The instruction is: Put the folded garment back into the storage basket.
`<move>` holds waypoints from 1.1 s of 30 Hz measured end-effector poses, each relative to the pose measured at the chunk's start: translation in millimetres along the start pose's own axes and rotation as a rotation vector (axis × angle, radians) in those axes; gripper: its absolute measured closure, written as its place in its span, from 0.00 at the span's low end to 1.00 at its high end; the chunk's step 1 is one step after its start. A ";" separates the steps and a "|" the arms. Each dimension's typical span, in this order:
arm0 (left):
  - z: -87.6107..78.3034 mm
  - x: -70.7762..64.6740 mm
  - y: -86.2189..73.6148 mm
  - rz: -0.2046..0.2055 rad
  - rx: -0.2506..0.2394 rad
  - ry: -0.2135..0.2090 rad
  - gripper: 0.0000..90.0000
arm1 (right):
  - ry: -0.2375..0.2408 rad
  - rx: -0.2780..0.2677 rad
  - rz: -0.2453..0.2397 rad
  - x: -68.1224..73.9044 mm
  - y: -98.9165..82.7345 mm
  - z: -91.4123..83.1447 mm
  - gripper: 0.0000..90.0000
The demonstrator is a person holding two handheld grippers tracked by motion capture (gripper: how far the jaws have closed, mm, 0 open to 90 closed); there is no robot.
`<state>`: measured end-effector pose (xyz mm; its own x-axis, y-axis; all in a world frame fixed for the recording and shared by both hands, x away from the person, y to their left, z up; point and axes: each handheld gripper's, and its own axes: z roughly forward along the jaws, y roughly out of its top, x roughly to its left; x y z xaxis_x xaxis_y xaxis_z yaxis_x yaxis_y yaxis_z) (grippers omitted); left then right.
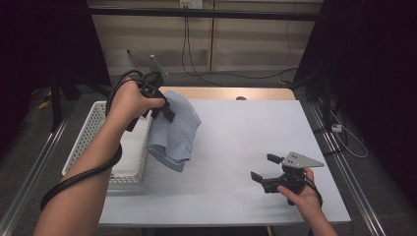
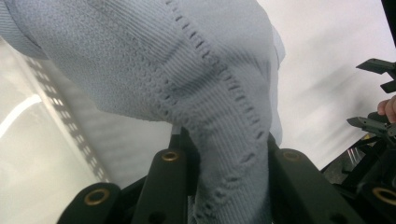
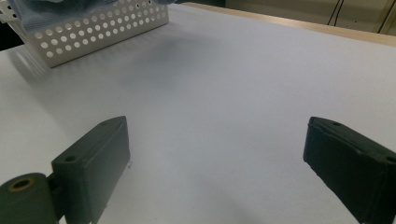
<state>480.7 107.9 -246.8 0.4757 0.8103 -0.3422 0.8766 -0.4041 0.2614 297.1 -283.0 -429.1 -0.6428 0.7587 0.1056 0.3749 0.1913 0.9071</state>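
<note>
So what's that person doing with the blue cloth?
A person holds a gripper in each hand. The left gripper is shut on a light blue knitted cloth and holds it up, so it hangs over the edge of the white basket and the table. The right gripper rests low over the table with its jaws wide open and nothing between them.

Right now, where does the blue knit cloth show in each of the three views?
High view: blue knit cloth hangs left of centre from the left tool, beside the white basket.
Left gripper view: it covers the upper middle, pinched between the jaws.
Right gripper view: top left corner, above the basket.
Shared landmark: the white basket.
</note>
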 end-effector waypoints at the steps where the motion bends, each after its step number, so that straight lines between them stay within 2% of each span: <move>1: -1.8 0.7 0.5 0.002 0.001 0.001 0.83 | 0.000 0.000 0.003 0.1 -0.2 0.2 0.08; 16: -19.3 4.5 1.9 0.003 0.008 0.020 0.83 | 0.007 0.001 0.003 0.8 -0.4 1.9 0.08; 31: -29.0 3.2 8.2 0.019 0.034 0.041 0.83 | 0.006 -0.005 0.004 0.3 0.2 1.6 0.07; 33: -31.7 3.5 9.1 0.011 0.027 0.040 0.83 | 0.006 -0.005 0.006 -0.2 0.1 1.6 0.08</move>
<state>488.0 120.5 -217.0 0.4824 0.8220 -0.3028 0.8732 -0.4239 0.2404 298.3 -282.2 -429.7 -0.6447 0.7560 0.1133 0.3750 0.1835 0.9087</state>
